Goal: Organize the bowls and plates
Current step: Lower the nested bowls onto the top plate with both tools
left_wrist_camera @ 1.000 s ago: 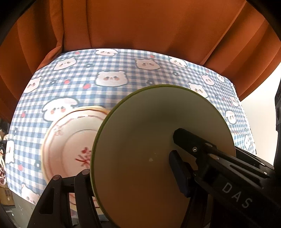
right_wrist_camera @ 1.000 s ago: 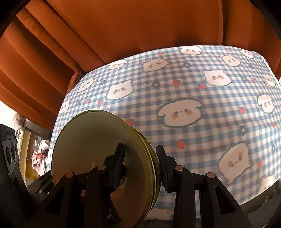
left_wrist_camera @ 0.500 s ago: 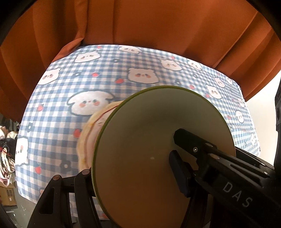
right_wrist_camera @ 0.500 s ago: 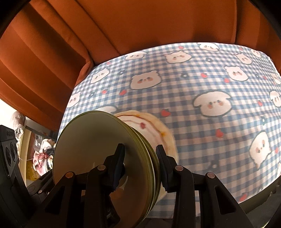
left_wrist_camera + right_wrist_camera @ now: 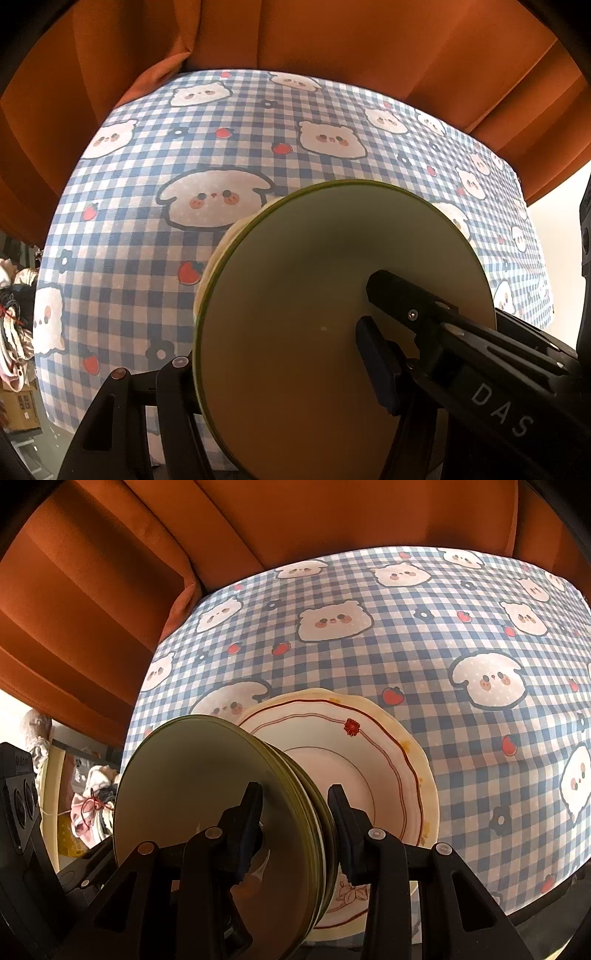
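A stack of green plates is held on edge between both grippers, just above the table. My left gripper is shut on it, one finger behind the rim and one pad on the front face. My right gripper is shut on the same green stack from the opposite side; its arm crosses the left wrist view. A cream plate with a red line and flower lies flat on the cloth right behind the stack. In the left wrist view only a sliver of the cream plate shows.
A blue checked tablecloth with bear prints covers the table. An orange curtain hangs along its far side. Clothes and boxes lie on the floor past the table's left edge. The left gripper's body shows at the left.
Both grippers carried the green stack sideways and a little lower. The cream plate slid behind the stack in the left wrist view and came into sight in the right wrist view.
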A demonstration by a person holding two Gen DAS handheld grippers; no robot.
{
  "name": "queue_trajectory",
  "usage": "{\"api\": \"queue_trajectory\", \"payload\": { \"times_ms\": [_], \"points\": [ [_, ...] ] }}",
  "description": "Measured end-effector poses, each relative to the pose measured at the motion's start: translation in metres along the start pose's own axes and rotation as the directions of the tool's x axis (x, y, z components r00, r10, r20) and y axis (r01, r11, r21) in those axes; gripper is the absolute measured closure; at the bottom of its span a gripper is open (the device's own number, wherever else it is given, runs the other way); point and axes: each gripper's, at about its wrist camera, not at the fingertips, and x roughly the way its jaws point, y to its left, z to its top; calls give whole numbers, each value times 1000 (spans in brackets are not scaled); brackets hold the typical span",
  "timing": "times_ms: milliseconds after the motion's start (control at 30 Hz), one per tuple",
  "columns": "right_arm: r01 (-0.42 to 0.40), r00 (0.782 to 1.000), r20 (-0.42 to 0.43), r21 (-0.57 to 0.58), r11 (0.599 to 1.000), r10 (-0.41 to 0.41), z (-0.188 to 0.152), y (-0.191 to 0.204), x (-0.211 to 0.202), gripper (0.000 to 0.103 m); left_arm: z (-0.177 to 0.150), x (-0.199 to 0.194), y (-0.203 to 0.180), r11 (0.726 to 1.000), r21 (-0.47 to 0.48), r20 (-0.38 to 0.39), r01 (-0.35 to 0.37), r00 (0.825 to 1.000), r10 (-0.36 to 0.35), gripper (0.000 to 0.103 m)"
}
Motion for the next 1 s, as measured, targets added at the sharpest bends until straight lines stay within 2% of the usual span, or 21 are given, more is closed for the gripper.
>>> {"api": "queue_trajectory", "payload": {
  "times_ms": [267, 533, 567, 633, 867, 1000],
  "points": [
    [27, 1000, -5, 12, 1000, -27, 7, -9, 5, 63, 7, 4, -7, 999, 37, 15, -11, 1000, 10, 38],
    [48, 999, -8, -23, 999, -48, 6, -6, 7, 55, 6, 7, -9, 998, 61, 19, -33, 999, 32, 34],
    [57, 998, -4, -25, 998, -57, 5, -6, 7, 53, 6, 7, -10, 997, 68, 29, -43, 999, 41, 34],
    [95, 995, -1, -34, 995, -95, 6, -7, 7, 40, 5, 5, -12, 994, 83, 59, -68, 996, 63, 29],
    [163, 985, 59, -56, 985, -160, 0, -2, -9, 33, -4, -9, -6, 993, 76, 128, -85, 989, 75, 18],
    [159, 984, 92, -65, 985, -152, -7, 0, -23, 30, -12, -25, -12, 987, 99, 210, -127, 972, 104, 12]
  ]
}}
